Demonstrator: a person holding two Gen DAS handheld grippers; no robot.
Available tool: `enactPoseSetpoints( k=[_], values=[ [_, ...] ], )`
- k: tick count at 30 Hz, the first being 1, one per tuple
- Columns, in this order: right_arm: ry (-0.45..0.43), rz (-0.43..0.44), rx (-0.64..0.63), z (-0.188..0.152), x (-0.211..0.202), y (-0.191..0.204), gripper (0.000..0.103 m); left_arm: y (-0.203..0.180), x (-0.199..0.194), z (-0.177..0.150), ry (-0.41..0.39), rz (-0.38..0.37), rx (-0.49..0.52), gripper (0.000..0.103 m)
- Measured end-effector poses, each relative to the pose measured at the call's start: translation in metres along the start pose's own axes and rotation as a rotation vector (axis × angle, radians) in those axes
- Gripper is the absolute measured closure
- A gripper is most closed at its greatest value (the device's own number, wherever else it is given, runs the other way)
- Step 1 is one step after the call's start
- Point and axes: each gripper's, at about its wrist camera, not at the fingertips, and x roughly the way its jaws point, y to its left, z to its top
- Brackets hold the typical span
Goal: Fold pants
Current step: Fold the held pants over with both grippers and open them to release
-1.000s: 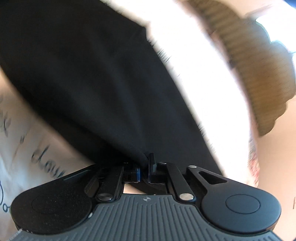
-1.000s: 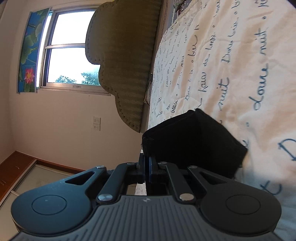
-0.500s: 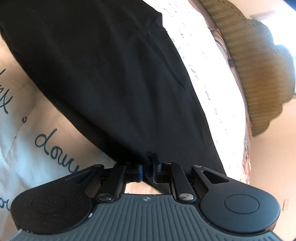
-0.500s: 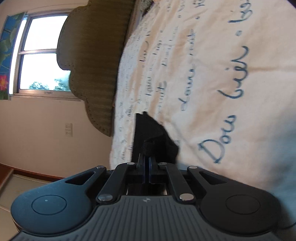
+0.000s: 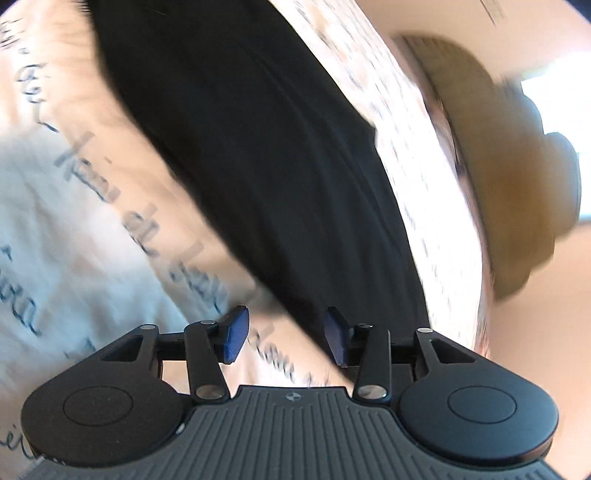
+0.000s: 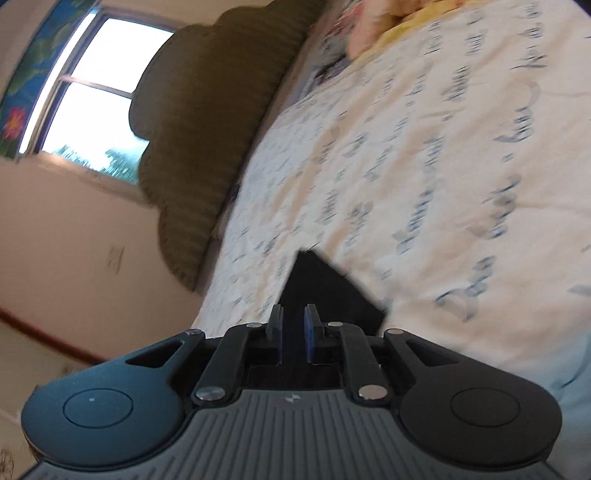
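left wrist: pants (image 5: 266, 155) lie diagonal, upper left to lower right; both jaws opening, nothing gripped.

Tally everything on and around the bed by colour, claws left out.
Black: 1, the pants
Cream with blue script: 1, the bedspread
Olive-brown: 1, the headboard
Yellow: 1, a cloth at the far end of the bed
Blue floral: 1, the curtain
Total: 5
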Motion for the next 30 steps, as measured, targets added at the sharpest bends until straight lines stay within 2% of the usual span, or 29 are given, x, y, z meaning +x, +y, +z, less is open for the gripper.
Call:
enactPoseSetpoints(
  k=[1,3,4,7,9,10,11,13,15,18,20,21,22,27,30],
  values=[
    [0.071,0.028,-0.047,-0.013,0.018,0.019,0.088,0.001,0.002,0.002,0.004,-0.006,-0.014,0.051],
    [0.179,0.071,-0.104,-0.036,0.051,0.045,0.075,0.006,0.006,0.005,0.015,-0.025,-0.046,0.041],
    [0.231,0.083,-0.124,-0.049,0.068,0.055,0.072,0.008,0.011,0.009,0.013,-0.033,-0.06,0.036],
    [0.357,0.067,-0.163,-0.078,0.112,0.069,0.072,0.01,0.019,0.008,-0.016,-0.061,-0.089,0.037],
    [0.403,-0.03,-0.18,-0.091,0.135,0.065,0.072,0.012,0.019,0.01,-0.04,-0.045,-0.07,0.052],
    [0.416,-0.08,-0.198,-0.095,0.142,0.06,0.073,0.017,0.015,0.01,-0.055,-0.027,-0.053,0.079],
    [0.414,-0.068,-0.185,-0.096,0.142,0.049,0.075,0.016,0.016,0.008,-0.055,-0.014,-0.043,0.091],
    [0.4,-0.023,-0.091,-0.091,0.139,0.034,0.076,0.029,0.007,0.01,-0.05,-0.05,-0.065,0.091],
    [0.397,-0.026,-0.052,-0.086,0.137,0.029,0.081,0.028,0.002,0.008,-0.079,-0.046,-0.029,0.093],
    [0.4,-0.038,-0.057,-0.084,0.139,0.028,0.085,0.023,-0.003,0.005,-0.126,-0.046,0.014,0.093],
    [0.398,-0.041,-0.057,-0.086,0.142,0.033,0.085,0.032,0.01,0.007,-0.108,-0.03,0.008,0.091],
    [0.396,-0.042,-0.061,-0.087,0.143,0.034,0.085,0.041,0.008,0.007,-0.113,-0.065,-0.022,0.09],
    [0.395,-0.04,-0.064,-0.087,0.144,0.034,0.085,0.041,0.007,0.008,-0.103,-0.068,-0.027,0.088],
    [0.394,-0.031,-0.064,-0.086,0.139,0.029,0.085,0.05,-0.007,0.017,-0.086,-0.115,0.012,0.079],
    [0.385,-0.023,-0.076,-0.088,0.138,0.029,0.085,0.069,-0.031,0.038,-0.199,-0.098,-0.055,0.07]
  ],
)
